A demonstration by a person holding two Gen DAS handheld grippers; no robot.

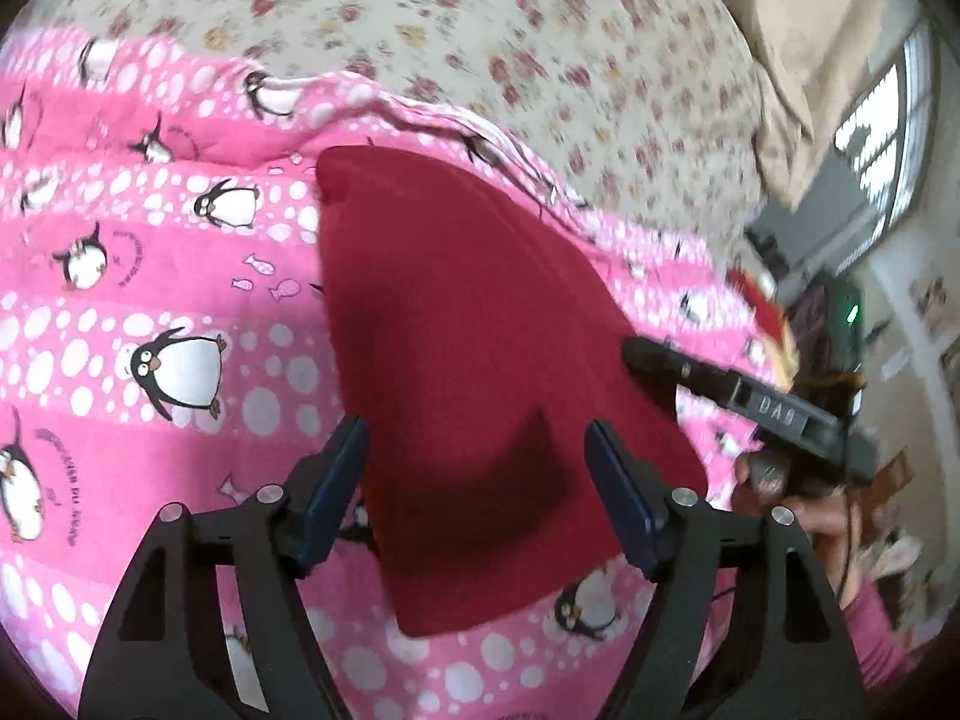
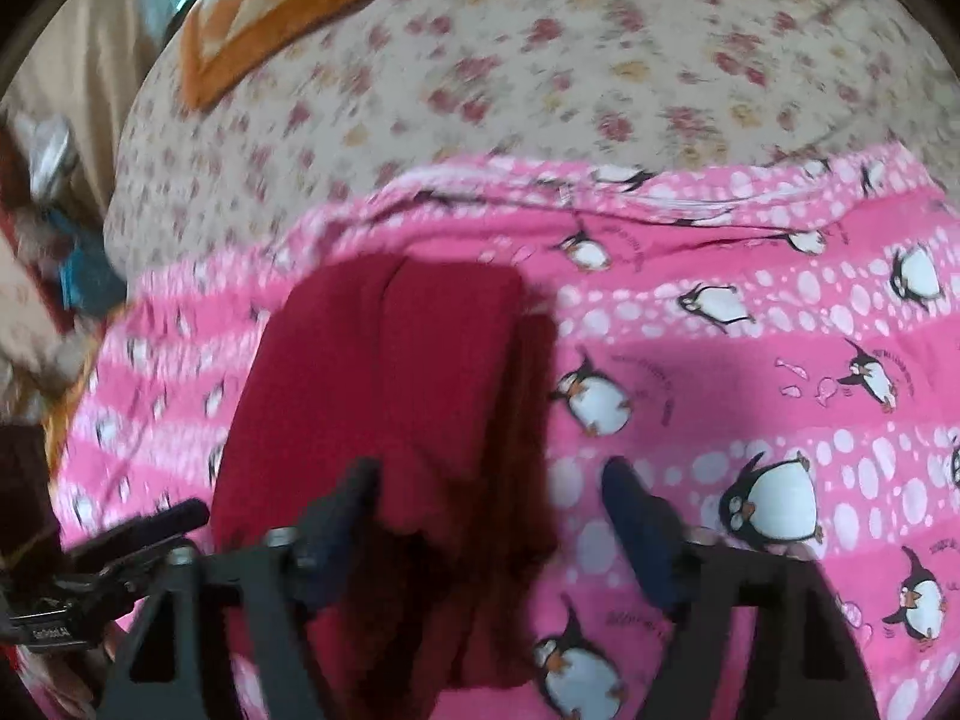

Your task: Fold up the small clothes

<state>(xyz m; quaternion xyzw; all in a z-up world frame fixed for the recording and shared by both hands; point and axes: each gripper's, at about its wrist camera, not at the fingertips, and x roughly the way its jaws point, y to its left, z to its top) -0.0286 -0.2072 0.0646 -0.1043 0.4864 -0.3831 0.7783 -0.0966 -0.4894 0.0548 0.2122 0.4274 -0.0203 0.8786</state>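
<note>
A: Any writing you can read?

B: Yes. In the left wrist view, the right gripper (image 1: 636, 354) comes in from the right edge, and its dark body carries raised letters that look like "DAB". In the right wrist view the left gripper (image 2: 186, 516) shows at the lower left with a small white label, too blurred to read. The pink blanket (image 1: 120, 312) has curved dark lettering beside its penguins, also too small to make out.

A: And the garment?

B: A dark red cloth (image 1: 474, 372) lies folded on the pink blanket, which is spread over a floral sheet (image 1: 480, 30). From the left camera its long axis runs away from the gripper, tilting up and to the left, narrower at the far end and broad near the fingers.

A: Where is it relative to the jaws?

B: The left gripper (image 1: 477, 498) has its jaws spread wide, and the near, wide end of the cloth sits between and below the blue pads (image 1: 336, 492); I cannot tell whether they touch it. The right gripper (image 2: 492, 516) is spread wide too, holding nothing. Its left finger overlaps the cloth's (image 2: 384, 384) near edge, while the right one is over bare blanket (image 2: 780, 372).

A: Anything else?

B: An orange patterned pillow (image 2: 288, 6) lies at the far end of the bed.
</note>
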